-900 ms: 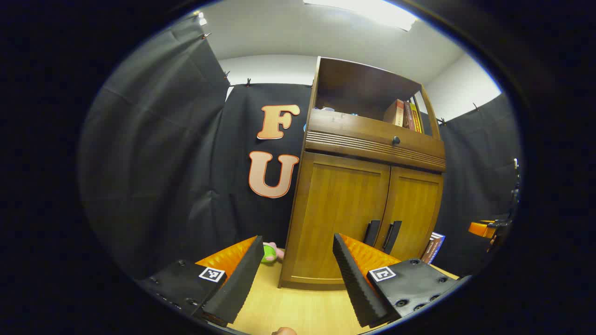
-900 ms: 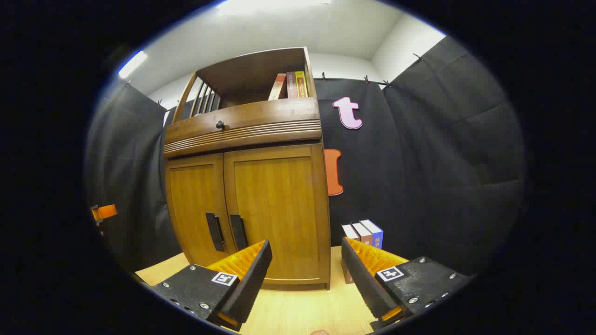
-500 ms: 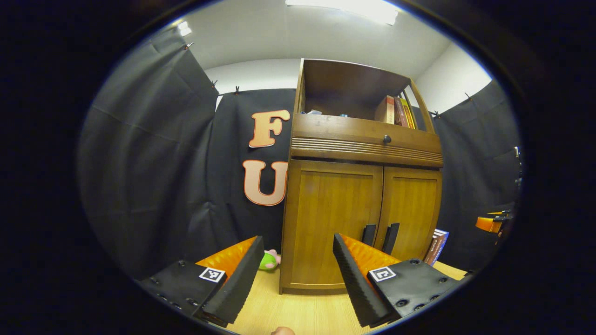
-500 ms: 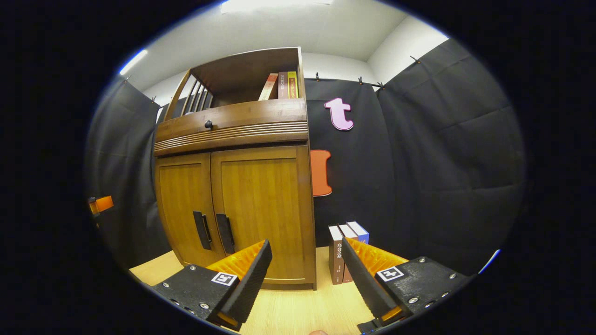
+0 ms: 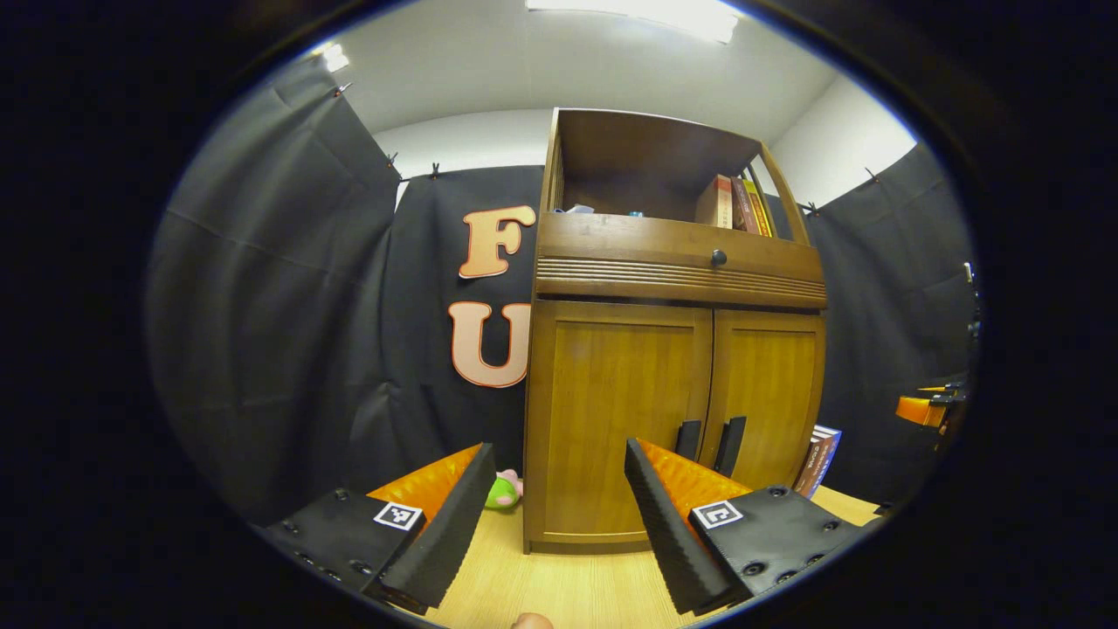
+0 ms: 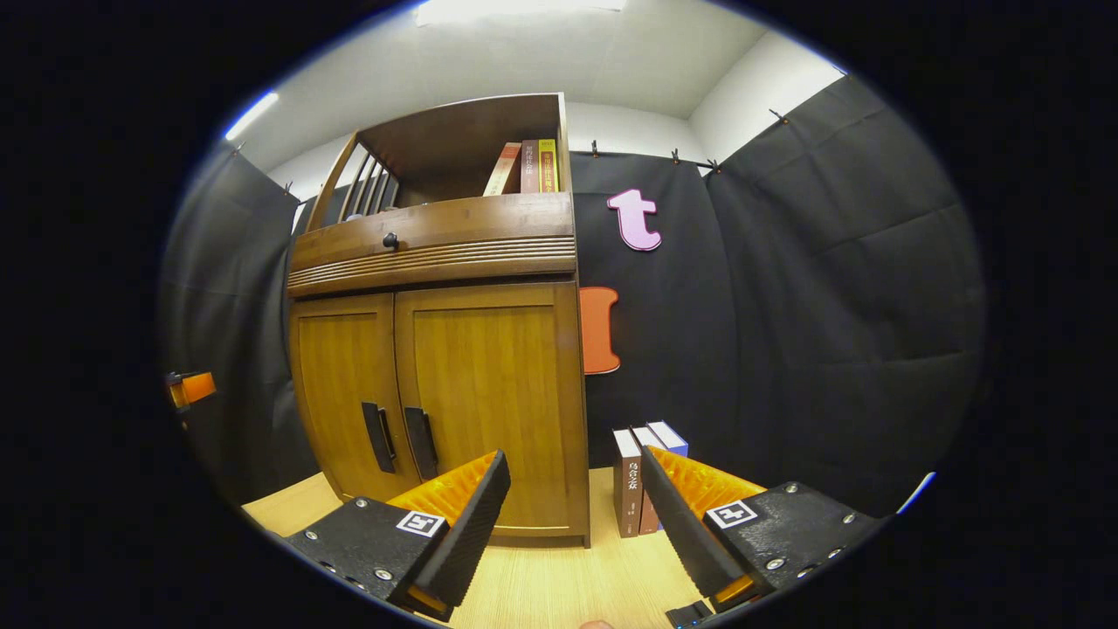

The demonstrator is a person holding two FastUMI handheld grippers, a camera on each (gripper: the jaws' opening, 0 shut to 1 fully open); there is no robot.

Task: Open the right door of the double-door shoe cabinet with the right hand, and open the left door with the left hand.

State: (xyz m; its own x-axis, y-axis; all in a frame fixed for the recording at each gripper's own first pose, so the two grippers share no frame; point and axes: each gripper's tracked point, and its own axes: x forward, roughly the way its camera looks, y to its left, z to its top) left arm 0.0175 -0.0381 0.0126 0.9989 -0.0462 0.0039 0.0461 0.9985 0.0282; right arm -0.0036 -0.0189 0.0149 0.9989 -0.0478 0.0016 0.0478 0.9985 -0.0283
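Note:
A wooden shoe cabinet stands on the light wood floor with both doors closed. In the left gripper view its left door and right door meet at two dark vertical handles. My left gripper is open, some way short of the cabinet and low before its left door. In the right gripper view the right door and left door show the same dark handles. My right gripper is open, well back from the cabinet's right corner.
Books stand upright on the floor to the right of the cabinet. A green and pink soft toy lies at its left foot. More books fill the open top shelf above a drawer with a round knob. Black cloth walls surround the booth.
Both views have levelled and shifted: the cabinet slid leftwards in each and now looks more upright. Both grippers stay open and the doors stay closed.

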